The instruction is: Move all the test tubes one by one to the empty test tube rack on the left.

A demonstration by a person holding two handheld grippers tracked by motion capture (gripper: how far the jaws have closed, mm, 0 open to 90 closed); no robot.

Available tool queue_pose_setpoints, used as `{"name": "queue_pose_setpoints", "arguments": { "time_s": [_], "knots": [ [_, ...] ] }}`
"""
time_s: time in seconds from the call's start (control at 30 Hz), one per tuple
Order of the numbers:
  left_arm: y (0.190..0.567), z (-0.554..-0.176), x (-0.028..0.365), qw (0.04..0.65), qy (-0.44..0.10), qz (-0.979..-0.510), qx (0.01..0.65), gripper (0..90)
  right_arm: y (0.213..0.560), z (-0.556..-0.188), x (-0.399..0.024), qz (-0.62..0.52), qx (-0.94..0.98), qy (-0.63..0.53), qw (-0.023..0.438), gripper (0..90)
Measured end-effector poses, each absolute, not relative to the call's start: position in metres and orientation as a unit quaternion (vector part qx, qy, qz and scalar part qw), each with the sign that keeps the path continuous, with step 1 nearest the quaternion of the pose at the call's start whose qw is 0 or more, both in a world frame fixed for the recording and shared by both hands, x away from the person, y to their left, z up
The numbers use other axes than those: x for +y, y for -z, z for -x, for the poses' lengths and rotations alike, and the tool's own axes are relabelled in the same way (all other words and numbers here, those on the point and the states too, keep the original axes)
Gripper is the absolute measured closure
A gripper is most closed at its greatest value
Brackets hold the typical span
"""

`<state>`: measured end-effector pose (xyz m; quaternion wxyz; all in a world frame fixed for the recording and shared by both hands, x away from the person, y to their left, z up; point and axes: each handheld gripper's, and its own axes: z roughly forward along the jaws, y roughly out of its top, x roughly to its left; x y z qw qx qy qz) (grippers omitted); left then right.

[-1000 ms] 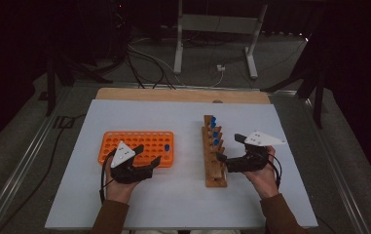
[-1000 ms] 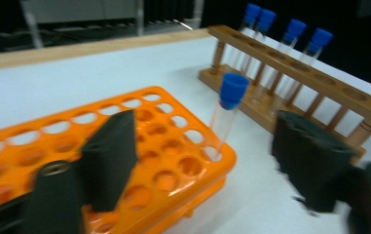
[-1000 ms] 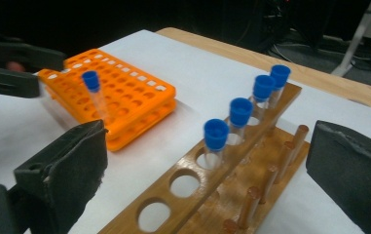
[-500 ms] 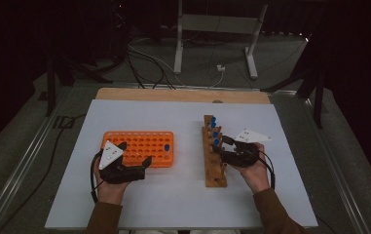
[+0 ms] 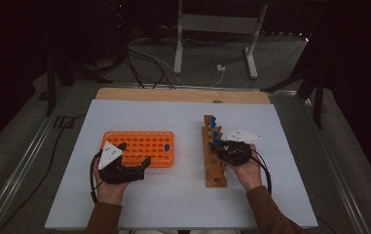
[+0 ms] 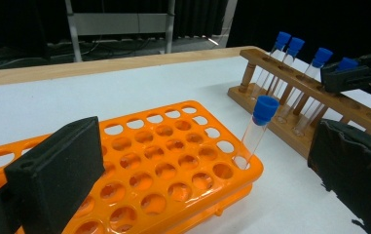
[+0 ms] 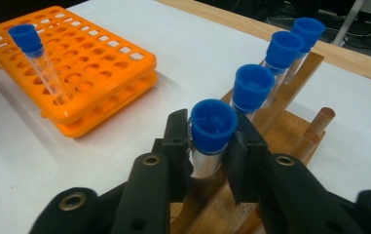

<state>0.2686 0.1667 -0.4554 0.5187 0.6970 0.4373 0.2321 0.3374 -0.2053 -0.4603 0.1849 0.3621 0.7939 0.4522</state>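
Note:
An orange tube rack point(image 5: 139, 146) lies left of centre, with one blue-capped tube point(image 6: 258, 124) standing in its corner hole. To its right stands a wooden rack point(image 5: 214, 173) that holds several blue-capped tubes point(image 5: 213, 127). My right gripper point(image 7: 212, 141) has just been closing and is now shut on the nearest tube point(image 7: 213, 124), just under its cap; the tube still sits in the wooden rack. My left gripper point(image 5: 135, 153) rests at the orange rack's near edge. In the left gripper view its pads point(image 6: 56, 165) stand wide open over the rack point(image 6: 173, 161) with nothing between them.
The racks sit on a white table point(image 5: 183, 204) with a wooden strip point(image 5: 183, 95) along its far edge. Beyond it are a metal stand point(image 5: 212, 29) and cables on the floor. A gap of bare table separates the two racks.
My right gripper has moved left and down onto the wooden rack, and its jaws have closed on a tube. The left hand has barely moved.

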Motion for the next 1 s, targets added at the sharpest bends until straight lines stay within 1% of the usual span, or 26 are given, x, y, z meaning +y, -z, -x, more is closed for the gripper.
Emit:
{"name": "queue_pose_setpoints", "arguments": {
  "time_s": [0.1, 0.2, 0.47, 1.0],
  "knots": [
    [0.456, -0.269, 0.167, 0.519, -0.231, -0.697, 0.438, 0.8, 0.461, -0.337, -0.203, -0.359, 0.796, -0.45, 0.187, 75.4],
    [0.456, -0.269, 0.167, 0.518, -0.231, -0.697, 0.438, 0.7, 0.461, -0.336, -0.202, -0.355, 0.798, -0.447, 0.192, 76.0],
    [0.458, -0.269, 0.165, 0.515, -0.229, -0.701, 0.436, 0.8, 0.459, -0.336, -0.202, -0.356, 0.799, -0.448, 0.187, 76.3],
    [0.461, -0.27, 0.163, 0.512, -0.227, -0.706, 0.435, 0.8, 0.439, -0.331, -0.204, -0.344, 0.8, -0.451, 0.195, 76.3]
  ]
}}
